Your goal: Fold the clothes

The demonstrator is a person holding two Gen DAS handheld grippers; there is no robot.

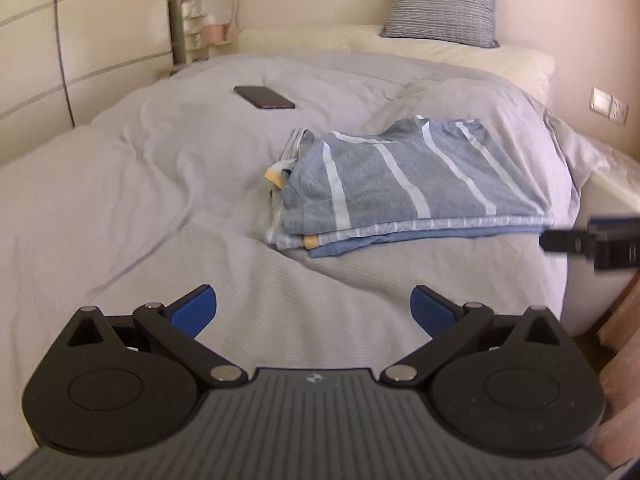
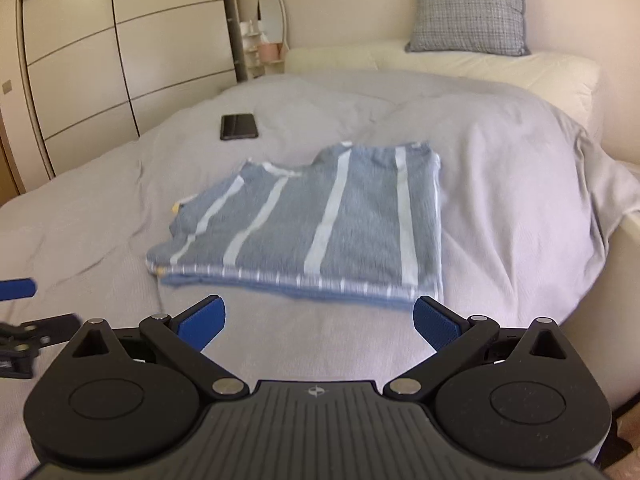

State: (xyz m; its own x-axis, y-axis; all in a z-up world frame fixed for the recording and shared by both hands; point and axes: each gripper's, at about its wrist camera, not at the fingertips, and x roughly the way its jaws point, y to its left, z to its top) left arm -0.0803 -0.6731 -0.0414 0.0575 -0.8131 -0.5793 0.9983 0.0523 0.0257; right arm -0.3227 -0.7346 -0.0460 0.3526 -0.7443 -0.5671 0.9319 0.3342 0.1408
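Grey bedding covers the bed (image 1: 160, 184) that fills both views, with a cream wardrobe (image 2: 80, 60) at the far left and a grey checked cushion (image 2: 470, 6) standing against the wall at the head of the bed. On this cover lies a stack of folded clothes (image 1: 400, 184), the top piece blue-grey with pale stripes, and small yellow trims show at the left edge of the stack. The left claw (image 1: 314, 308) is wide open, its two blue pads far from each other, and it holds nothing; the stack is ahead of it and a little to its right, well apart from the fingers. The right claw (image 2: 320, 320) is also spread wide and empty, and the stack lies straight ahead of it, its near edge just beyond the fingertips, not touching them. A dark phone (image 1: 264, 97) rests flat on the cover beyond the stack, ahead and to the left of both claws. In the right wrist view the left claw shows at the left edge, and in the left wrist view a part of the right claw shows at the right edge, beside the stack. An oval mirror (image 2: 272, 12) stands far ahead by the wall.
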